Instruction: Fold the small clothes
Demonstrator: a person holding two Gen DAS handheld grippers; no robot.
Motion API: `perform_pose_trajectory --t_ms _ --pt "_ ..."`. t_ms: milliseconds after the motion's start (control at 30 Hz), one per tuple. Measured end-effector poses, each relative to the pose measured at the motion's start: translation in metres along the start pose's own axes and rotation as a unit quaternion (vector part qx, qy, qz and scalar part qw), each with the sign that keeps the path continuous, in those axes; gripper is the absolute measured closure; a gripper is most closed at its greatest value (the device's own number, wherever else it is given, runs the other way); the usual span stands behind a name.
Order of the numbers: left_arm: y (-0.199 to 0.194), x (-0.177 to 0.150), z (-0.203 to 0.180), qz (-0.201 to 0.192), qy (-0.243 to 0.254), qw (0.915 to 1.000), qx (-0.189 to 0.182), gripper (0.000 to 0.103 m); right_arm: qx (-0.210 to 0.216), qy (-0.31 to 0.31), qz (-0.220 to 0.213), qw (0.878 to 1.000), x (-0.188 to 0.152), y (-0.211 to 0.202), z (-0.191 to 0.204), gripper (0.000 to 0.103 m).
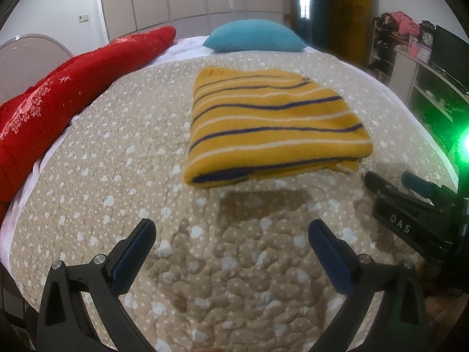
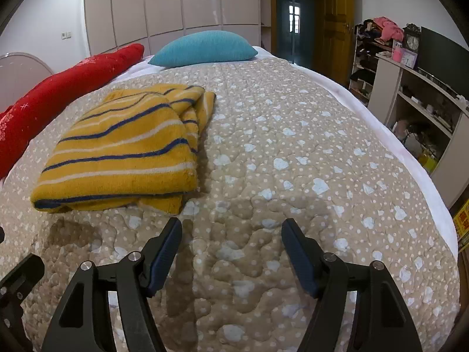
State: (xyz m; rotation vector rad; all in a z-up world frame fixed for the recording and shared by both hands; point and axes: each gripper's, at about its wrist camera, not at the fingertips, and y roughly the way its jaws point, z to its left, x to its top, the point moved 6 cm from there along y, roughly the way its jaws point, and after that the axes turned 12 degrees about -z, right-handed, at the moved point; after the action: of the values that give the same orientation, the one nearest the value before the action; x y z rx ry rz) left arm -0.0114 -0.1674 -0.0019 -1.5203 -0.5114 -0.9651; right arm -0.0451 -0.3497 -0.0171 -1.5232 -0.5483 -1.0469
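Two grippers hang above the bed with nothing between their fingers. The left gripper (image 1: 231, 228) has its jaws spread wide over bare bedspread; the right gripper (image 2: 231, 228) also stands apart, empty, its blue ribbed pads clear of any cloth.

Ahead of the left gripper, a little past its fingertips, lies the folded garment (image 1: 272, 126), apart from both tools. From the right wrist view the same garment (image 2: 123, 149) sits ahead and to the left of the right gripper, its near edge just beyond the left fingertip. In the left wrist view the right gripper (image 1: 390, 180) shows at the right, its tips close to the garment's near right corner but not touching it.

The garment is a thick, fuzzy knit, mustard yellow with dark blue and cream stripes, folded into a rough rectangle with layered edges along its right side. Its stripes run across the bed; its longer side runs away from the grippers toward the teal pillow (image 1: 255, 36).

The bedspread (image 1: 117, 152) is beige, quilted and puckered, dotted with pale hearts. A red blanket (image 1: 64, 88) lies along the left edge.
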Motion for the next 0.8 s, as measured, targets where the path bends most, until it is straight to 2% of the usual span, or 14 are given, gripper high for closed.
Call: perform_pose_trajectory --t_ms 567,800 --pt "0.02 -0.021 0.012 0.046 -0.025 0.9986 -0.004 0.0 -0.009 -0.004 -0.001 1.0 -0.004 0.003 0.002 0.025" --pt "0.029 -0.031 0.018 0.065 -0.044 0.9968 -0.017 0.0 -0.02 -0.012 -0.002 1.0 -0.007 0.007 0.003 0.021"
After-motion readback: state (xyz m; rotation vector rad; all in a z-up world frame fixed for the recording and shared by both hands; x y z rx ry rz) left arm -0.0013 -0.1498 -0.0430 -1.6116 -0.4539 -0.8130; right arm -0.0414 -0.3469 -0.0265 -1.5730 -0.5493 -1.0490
